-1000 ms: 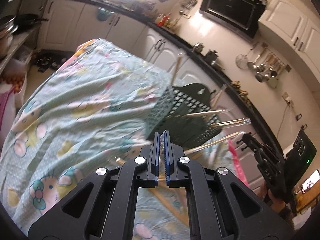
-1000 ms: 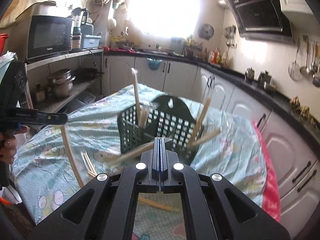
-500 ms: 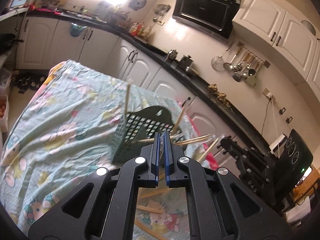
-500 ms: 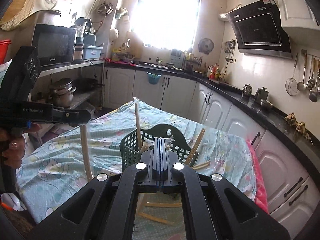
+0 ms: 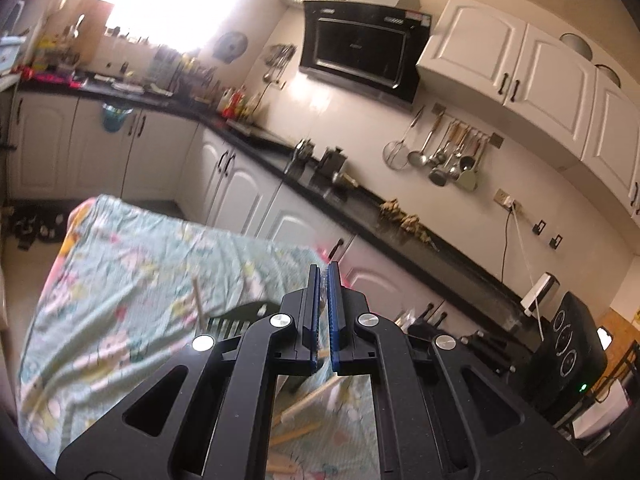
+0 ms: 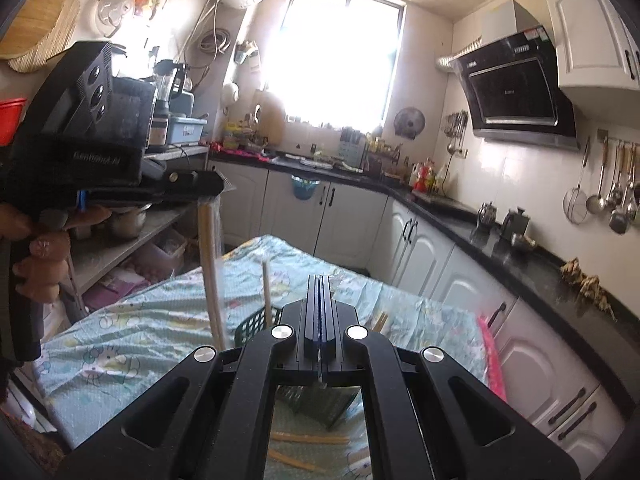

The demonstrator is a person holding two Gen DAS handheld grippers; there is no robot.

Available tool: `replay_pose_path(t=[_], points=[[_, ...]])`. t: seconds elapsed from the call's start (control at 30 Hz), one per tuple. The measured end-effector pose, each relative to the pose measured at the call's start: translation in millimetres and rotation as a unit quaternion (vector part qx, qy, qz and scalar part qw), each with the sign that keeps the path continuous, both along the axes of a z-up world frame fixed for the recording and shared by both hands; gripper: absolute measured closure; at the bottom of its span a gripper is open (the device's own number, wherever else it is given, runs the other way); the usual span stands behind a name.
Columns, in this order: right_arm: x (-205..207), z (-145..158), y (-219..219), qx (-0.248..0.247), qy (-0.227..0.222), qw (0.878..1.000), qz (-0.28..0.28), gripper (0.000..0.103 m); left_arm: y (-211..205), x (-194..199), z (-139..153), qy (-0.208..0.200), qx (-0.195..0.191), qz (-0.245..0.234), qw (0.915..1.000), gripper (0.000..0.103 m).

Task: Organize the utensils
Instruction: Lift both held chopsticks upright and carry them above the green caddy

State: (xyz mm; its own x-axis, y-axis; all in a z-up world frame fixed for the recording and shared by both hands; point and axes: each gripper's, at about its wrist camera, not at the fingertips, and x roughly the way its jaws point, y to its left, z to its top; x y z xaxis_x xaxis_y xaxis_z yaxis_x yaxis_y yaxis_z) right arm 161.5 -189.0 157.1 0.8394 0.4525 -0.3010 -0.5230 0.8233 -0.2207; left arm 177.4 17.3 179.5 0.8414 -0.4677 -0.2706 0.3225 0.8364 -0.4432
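My right claw [image 6: 320,280] fills the lower centre of its view, jaws pressed together; I cannot tell whether anything thin is pinched. Below it, loose chopsticks [image 6: 308,438] lie on the cloth-covered worktop [image 6: 120,344]. Just beyond is the green basket [image 6: 250,326], one stick upright inside. At centre left, my left claw [image 5: 324,270] is clamped on a wrapped chopstick pair [image 6: 210,272] by its top end. I judge these light, stiff and slippery in film, best gripped mid-length.

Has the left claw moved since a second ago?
Yes. The left claw, gripping wrapped chopsticks, has risen: in the right wrist view it now sits well above the green basket.
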Motion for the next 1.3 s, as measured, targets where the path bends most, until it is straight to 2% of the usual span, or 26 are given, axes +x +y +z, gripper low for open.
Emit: replay_pose_path(t=[0.27,0.5,0.77,1.3], points=[[9.8,35.2,-1.4,0.006,-0.030,0.999,-0.007,0.103,-4.4,11.4,48.2,-0.045,0.010,0.008,0.9989,0.102],[22.7,65.9,-2.5,0.017,-0.053,0.998,-0.015,0.103,-12.9,32.7,61.7,-0.055,0.034,0.019,0.9977,0.102],[47.8,80.5,-2.3,0.026,-0.056,0.998,-0.025,0.102,-26.8,59.0,55.5,-0.048,0.041,0.013,0.9980,0.102],[93.7,41.3,-0.8,0.015,-0.014,0.999,-0.046,0.102,-46.0,95.5,7.3,-0.016,0.059,-0.002,0.9981,0.102]])
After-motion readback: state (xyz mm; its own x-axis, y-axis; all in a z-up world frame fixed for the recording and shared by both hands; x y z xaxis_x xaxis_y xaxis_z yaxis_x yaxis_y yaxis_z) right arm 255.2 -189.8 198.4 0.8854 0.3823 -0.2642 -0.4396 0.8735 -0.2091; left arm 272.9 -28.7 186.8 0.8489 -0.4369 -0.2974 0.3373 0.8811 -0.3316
